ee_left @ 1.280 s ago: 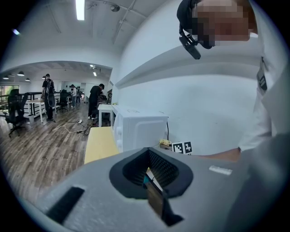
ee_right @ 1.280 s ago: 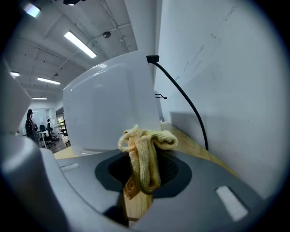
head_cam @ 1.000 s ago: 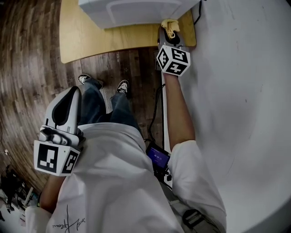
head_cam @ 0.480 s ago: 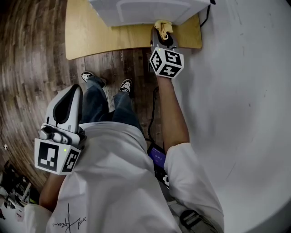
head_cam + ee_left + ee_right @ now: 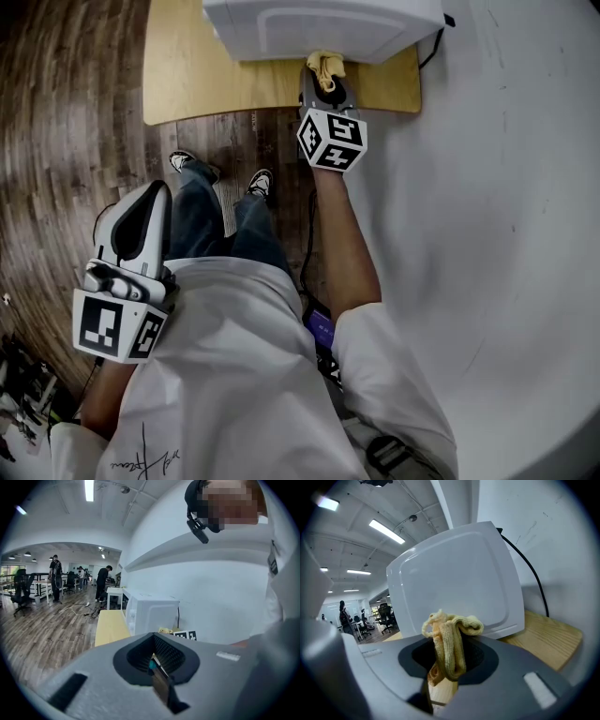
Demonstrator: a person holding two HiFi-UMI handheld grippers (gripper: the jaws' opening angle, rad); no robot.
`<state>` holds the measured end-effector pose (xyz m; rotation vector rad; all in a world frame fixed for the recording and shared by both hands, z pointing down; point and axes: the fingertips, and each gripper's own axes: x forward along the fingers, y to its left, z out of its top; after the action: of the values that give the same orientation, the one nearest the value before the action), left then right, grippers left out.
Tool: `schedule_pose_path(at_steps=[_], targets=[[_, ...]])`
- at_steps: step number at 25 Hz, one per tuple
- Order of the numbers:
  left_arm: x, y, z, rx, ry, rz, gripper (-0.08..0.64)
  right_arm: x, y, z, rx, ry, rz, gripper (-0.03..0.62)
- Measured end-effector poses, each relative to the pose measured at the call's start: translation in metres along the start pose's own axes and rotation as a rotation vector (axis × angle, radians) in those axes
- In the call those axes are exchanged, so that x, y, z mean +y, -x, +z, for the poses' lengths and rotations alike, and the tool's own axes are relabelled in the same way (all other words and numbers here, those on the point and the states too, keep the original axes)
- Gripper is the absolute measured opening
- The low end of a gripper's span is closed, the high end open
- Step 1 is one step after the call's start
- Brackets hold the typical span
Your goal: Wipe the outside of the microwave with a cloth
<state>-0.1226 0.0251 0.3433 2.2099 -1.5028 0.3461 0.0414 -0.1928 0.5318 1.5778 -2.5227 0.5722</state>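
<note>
Light wooden table on plank floor; white microwave sits on tabletop.

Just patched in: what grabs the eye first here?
The yellow cloth stands out first, pinched in the right gripper close to the side of the white microwave on the table. The left gripper hangs shut and empty at the person's side.

No readable text; shirt scribble perhaps signature.
</note>
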Motion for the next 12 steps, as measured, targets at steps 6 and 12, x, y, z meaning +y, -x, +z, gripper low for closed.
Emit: schedule_pose_path(at_steps=[6,12], targets=[[0.003,0.004,0.001,0.002,0.005,0.000,-0.008,0.016,-0.003,0.000,0.016,-0.017,0.008,0.114],[0.011,0.004,0.003,0.004,0.003,0.013,-0.008,0.034,-0.010,-0.003,0.033,-0.017,0.026,0.116]])
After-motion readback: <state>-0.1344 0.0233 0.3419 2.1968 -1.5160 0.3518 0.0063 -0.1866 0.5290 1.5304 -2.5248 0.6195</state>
